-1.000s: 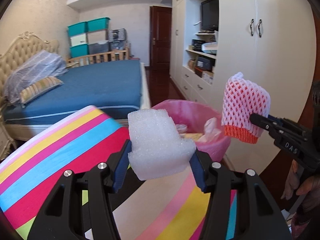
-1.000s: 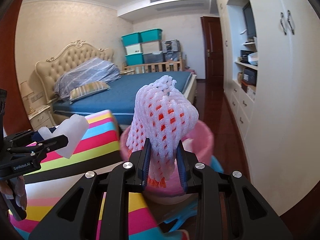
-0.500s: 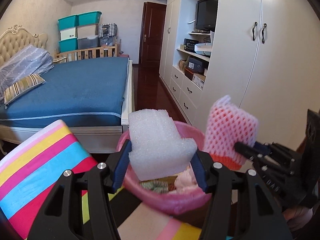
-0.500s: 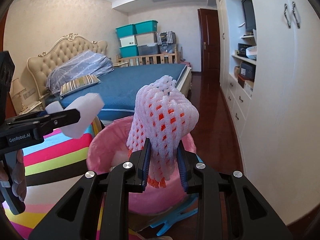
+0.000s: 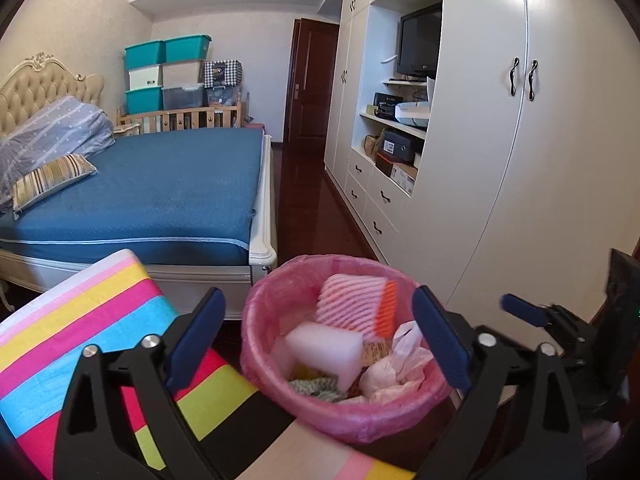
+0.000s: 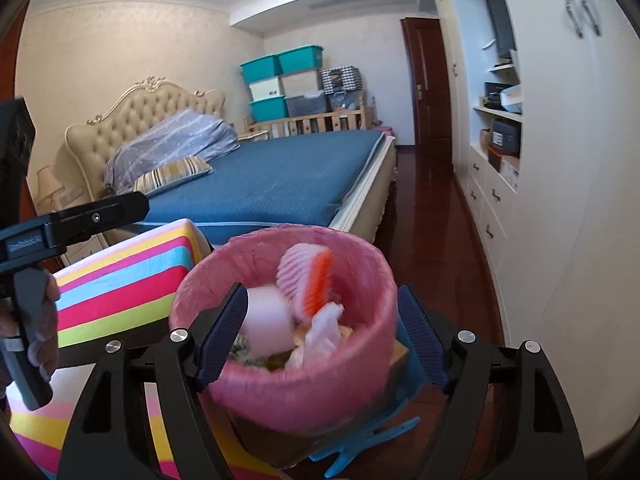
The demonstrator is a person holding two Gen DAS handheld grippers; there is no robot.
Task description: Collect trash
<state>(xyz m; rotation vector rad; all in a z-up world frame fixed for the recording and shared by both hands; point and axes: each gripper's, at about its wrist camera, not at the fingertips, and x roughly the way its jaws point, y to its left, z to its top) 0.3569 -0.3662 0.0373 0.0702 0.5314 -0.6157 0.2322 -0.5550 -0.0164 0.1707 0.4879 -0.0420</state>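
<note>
From the left wrist view, the left gripper (image 5: 316,336) has just been opening and now stands wide, with nothing between its jaws. The foam block (image 5: 326,350) that it held half a second ago is now inside the pink bin (image 5: 344,420), on top of the other rubbish. The net sleeve (image 5: 358,310) is also in the bin, behind the block and against the far wall. Its picture is smeared, so I judge it may be not settled yet. Its long axis runs about left to right in this view, and its orange end points to the right. The block is blurred too; its longer side also lies roughly across. The right gripper (image 5: 524,314) shows at the right edge, beside the bin.

From the right wrist view, the right gripper (image 6: 320,332) has just been opening as well; its jaws are apart and empty, on both sides of the bin's near rim. Here the sleeve (image 6: 306,278) lies tilted against the far inner wall, orange end toward the right, touching the block (image 6: 268,320). The left gripper (image 6: 96,216) hangs over the striped table (image 6: 120,280), to the left of the bin.

Both pieces are released into the bin, so this pair of trash seems collected. Whether more trash waits on the table, these views do not show.
</note>
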